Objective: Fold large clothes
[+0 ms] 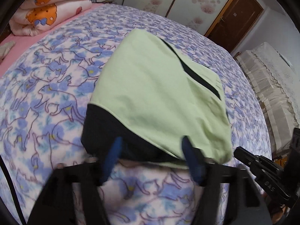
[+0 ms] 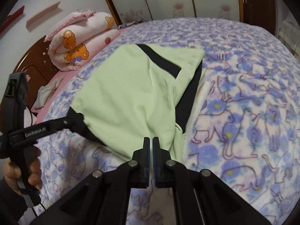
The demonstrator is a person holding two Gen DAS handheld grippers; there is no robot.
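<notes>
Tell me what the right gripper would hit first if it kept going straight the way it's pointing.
Most likely the green garment. The right gripper, jaws shut, points down at its near hem, which lies on the blanket. Depth is unclear, so it may already be touching the cloth.

The right tongs (image 2: 151, 140) are seen with jaws closed together, nothing between them, just in front of the near edge of a folded green garment (image 2: 129, 93) with black trim, which is laid on a bed (image 2: 243, 97) covered in blue floral fabric. Left of the garment, the left tongs (image 2: 65, 122) are held by a hand (image 2: 22, 170). A rolled quilt (image 2: 82, 43) is seen beyond the garment.
</notes>
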